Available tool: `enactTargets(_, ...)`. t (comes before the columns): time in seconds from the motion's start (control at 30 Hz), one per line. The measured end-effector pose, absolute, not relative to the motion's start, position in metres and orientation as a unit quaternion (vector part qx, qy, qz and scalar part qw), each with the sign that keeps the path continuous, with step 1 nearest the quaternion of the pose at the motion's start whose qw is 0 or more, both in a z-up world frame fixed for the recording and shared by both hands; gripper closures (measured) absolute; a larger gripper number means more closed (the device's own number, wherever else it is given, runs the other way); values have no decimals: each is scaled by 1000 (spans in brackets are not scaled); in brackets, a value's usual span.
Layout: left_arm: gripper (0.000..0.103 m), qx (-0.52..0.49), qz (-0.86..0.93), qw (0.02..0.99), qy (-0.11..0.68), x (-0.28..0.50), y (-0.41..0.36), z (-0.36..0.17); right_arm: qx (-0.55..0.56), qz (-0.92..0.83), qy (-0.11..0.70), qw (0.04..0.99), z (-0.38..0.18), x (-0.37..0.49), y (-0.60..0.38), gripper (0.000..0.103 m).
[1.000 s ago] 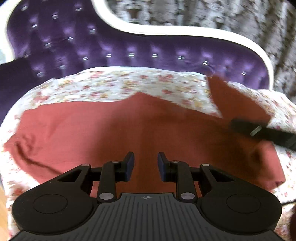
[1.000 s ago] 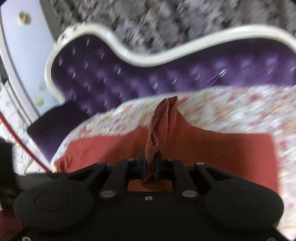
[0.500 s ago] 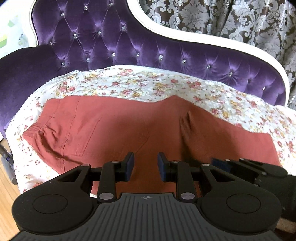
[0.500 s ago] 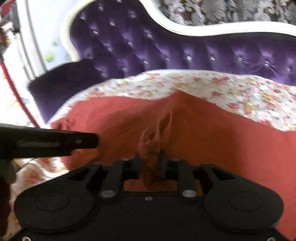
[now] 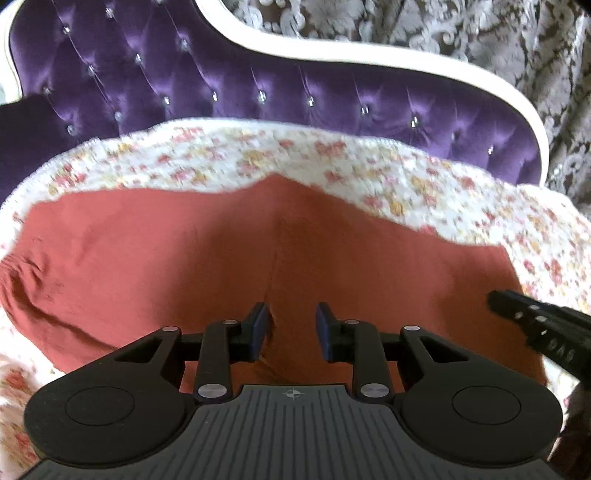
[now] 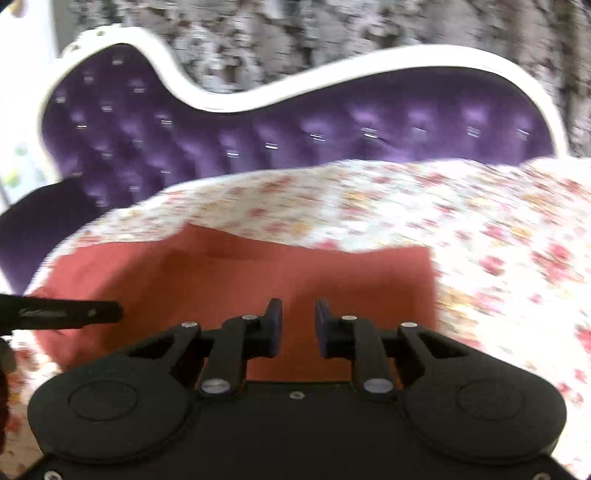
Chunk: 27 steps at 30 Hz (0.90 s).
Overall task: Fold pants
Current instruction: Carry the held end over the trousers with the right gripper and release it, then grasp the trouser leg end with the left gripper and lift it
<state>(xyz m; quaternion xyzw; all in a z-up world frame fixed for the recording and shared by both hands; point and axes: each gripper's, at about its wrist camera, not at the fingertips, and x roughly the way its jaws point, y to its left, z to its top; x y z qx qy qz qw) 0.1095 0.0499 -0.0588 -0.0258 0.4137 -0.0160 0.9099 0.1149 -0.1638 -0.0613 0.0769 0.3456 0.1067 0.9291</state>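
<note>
The red-brown pants (image 5: 221, 273) lie flat on a flowery sheet (image 5: 258, 155) that covers the seat of a purple sofa (image 5: 184, 85). The sofa back is soft and bumpy, with little shiny buttons (image 5: 260, 96) and a white curvy frame (image 5: 369, 55). Behind it hangs a gray curtain (image 5: 480, 33) with a swirly pattern.

In the left wrist view, the left gripper (image 5: 291, 330) hangs just above the pants, near the front edge. Its two fingers are apart with a gap between them, and nothing is in the gap. The pads are dark blue. A crease (image 5: 275, 258) runs up the middle of the pants, right ahead of the fingers. The waist end (image 5: 22, 273) is bunched up on the far left. The other end has a straight edge on the right, and the right gripper (image 5: 535, 328) pokes in there from the side as a dark bar. It has some pale letters on it, but they are too blurry to read.

In the right wrist view, the right gripper (image 6: 298, 328) is also above the pants (image 6: 258, 273), with its fingers apart and holding nothing. The left gripper (image 6: 74, 314) shows as a dark bar on the left, over the cloth. It has tiny writing that cannot be read. This view is blurry. The flowery sheet (image 6: 498, 240) spreads wide to the right.
</note>
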Motion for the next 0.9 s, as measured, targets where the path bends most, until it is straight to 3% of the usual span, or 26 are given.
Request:
enactTargets(0.1,76,-17,-15,901,434,109,46,-74,77,73,372,922,-72,111,-181,74)
enactTargets(0.27,76,5,-21,900,435,105,44,-83,115,77,382,914,-85,106,-199,83)
enactTargets(0.33,76,-3,-23,901,432,104,48,-79,114,79,382,914,-80,107,-198,76)
enactTargets(0.53,74,-5,29,921,388,93,85,-55,85,120,346,927,-58,103,-169,70)
enactTargets(0.7,59,-22,80,924,373,87,142,-45,69,173,343,921,-55,111,-128,70)
enactTargets(0.9,47,-65,134,917,371,80,208,-45,47,222,343,912,-57,112,-86,71)
